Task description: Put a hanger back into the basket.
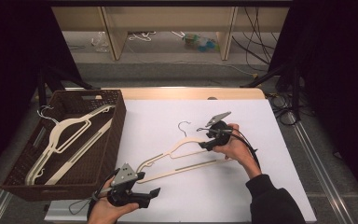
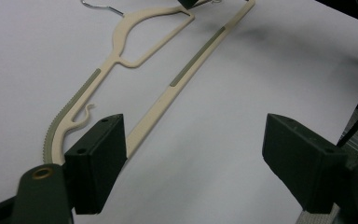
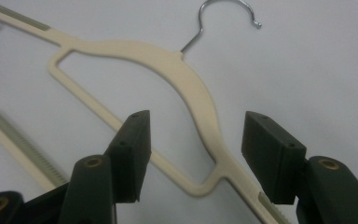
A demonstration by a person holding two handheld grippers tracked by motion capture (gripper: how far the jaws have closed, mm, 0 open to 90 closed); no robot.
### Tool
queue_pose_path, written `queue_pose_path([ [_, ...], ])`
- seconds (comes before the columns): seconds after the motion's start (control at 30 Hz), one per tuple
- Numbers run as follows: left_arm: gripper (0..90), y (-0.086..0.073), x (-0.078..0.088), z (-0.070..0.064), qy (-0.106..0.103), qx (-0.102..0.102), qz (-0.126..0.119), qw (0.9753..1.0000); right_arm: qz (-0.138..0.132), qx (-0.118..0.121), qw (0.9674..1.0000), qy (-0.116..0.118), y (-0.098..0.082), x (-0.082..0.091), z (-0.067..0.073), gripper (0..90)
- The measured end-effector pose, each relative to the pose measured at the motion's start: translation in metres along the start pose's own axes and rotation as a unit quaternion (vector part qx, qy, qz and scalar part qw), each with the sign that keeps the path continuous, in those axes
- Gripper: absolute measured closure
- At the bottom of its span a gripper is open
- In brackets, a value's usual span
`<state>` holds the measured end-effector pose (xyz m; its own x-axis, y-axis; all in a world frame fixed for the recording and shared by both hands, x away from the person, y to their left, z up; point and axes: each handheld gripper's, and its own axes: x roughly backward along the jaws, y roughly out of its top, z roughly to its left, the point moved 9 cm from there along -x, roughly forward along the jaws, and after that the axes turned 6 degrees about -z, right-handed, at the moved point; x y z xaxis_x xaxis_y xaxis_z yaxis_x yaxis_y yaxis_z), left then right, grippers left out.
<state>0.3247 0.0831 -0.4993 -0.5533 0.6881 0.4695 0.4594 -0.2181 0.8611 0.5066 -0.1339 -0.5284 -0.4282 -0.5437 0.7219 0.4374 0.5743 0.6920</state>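
High view showed a cream hanger [image 1: 186, 154] lying flat on the white counter [image 1: 261, 121], beside a brown basket [image 1: 114, 135] holding two more hangers [image 1: 63, 140]. Right gripper [image 3: 193, 154] view showed its fingers [image 3: 130, 154] apart, straddling the hanger's shoulder without pressing it. Left gripper [image 2: 191, 163] view showed fingers wide apart near the hanger's tip, with open counter beyond.

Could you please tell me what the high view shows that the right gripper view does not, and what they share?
High view alone: a dark brown woven basket at the table's left holding two cream plastic hangers, plus the left gripper. Right gripper view alone: close up, the right gripper with open fingers straddling the hanger's shoulder. Both: the cream plastic hanger with a metal hook on the white table surface.
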Motion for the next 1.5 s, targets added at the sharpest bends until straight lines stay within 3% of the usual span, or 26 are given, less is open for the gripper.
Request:
queue_pose_path([
  [0.1, 21.7, -0.001, 0.0, 0.0, -0.002, -0.005, 0.002, 1.0, 0.008, 0.0, 0.9999, 0.008, 0.001, -0.009, -0.003, 45.2],
  [0.13, 21.7, -0.001, 0.0, 0.0, -0.004, -0.005, 0.002, 1.0, 0.012, -0.011, 0.9998, 0.011, 0.001, -0.012, -0.004, 45.5],
  [0.17, 21.7, 0.0, 0.0, -0.002, -0.005, 0.003, -0.002, 1.0, 0.017, -0.002, 0.9998, 0.014, 0.001, -0.015, -0.006, 45.6],
  [0.33, 21.8, 0.0, 0.0, -0.002, -0.007, 0.003, -0.004, 1.0, 0.035, -0.008, 0.9991, 0.022, -0.003, -0.025, -0.009, 52.5],
  [0.47, 21.8, -0.001, 0.0, -0.001, -0.006, 0.002, 0.0, 1.0, 0.04, 0.006, 0.999, 0.018, -0.002, -0.026, -0.009, 55.9],
  [0.7, 21.9, -0.001, 0.0, -0.002, -0.009, 0.003, -0.001, 1.0, 0.053, 0.013, 0.998, 0.033, -0.005, -0.022, -0.007, 77.0],
  [1.13, 21.9, -0.002, -0.001, -0.003, -0.01, 0.0, 0.004, 0.9999, 0.08, 0.053, 0.9933, 0.065, -0.023, -0.002, 0.011, 80.3],
  [1.27, 21.9, -0.003, -0.002, -0.005, -0.011, 0.003, 0.005, 0.9999, 0.099, 0.052, 0.9919, 0.059, -0.028, 0.004, 0.013, 79.5],
  [1.4, 22.1, -0.004, -0.003, -0.005, -0.019, -0.001, 0.009, 0.9998, 0.115, 0.026, 0.9917, 0.052, -0.026, 0.002, 0.015, 73.9],
  [1.5, 22.8, -0.004, -0.003, -0.005, -0.018, 0.001, 0.009, 0.9998, 0.132, 0.034, 0.9897, 0.045, -0.025, 0.001, 0.017, 73.4],
])
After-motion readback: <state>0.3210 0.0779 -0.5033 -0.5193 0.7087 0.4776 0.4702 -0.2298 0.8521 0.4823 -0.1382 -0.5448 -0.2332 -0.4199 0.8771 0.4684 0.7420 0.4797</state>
